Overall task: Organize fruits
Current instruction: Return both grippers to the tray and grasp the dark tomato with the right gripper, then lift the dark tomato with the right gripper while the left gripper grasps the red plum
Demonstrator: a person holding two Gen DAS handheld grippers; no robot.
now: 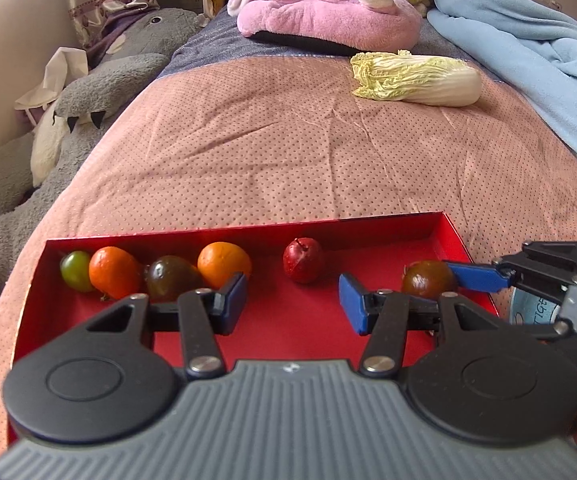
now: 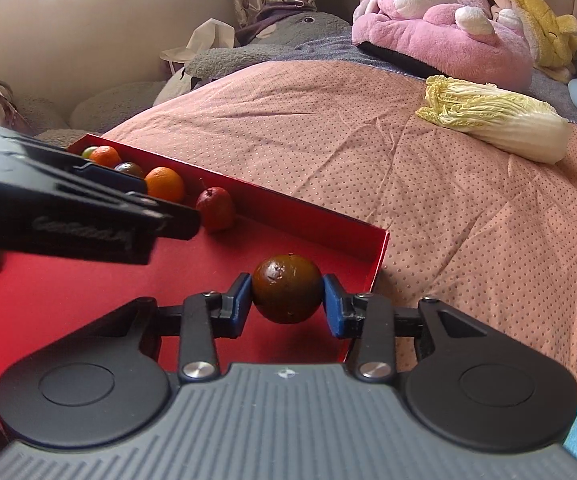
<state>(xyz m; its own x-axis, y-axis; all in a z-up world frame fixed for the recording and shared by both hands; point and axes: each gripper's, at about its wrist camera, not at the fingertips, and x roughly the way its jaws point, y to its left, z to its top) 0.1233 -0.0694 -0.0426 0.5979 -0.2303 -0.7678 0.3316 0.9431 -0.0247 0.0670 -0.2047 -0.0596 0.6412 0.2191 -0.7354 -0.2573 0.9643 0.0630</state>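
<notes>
Red tray (image 2: 380,256) lies on the pink dotted bedspread (image 1: 288,152). Right gripper (image 2: 287,300) is clamped on a dark brown-red tomato (image 2: 287,294), both blue pads flush against its sides, near the tray's corner at 3 o'clock; whether the fruit touches the floor I cannot tell. Left gripper (image 1: 292,302) hangs over the tray's middle, jaws apart, nothing between them.

Along the far wall, 9 to 12 o'clock: green tomato (image 1: 74,270), orange (image 1: 114,272), dark tomato (image 1: 170,278), second orange (image 1: 224,264), then a red fruit (image 1: 303,260) standing apart. Open red floor lies between that fruit and the gripped tomato.

Napa cabbage (image 1: 416,78) lies well beyond the tray at 1 o'clock. The tray's near edge is hidden behind the gripper bodies
</notes>
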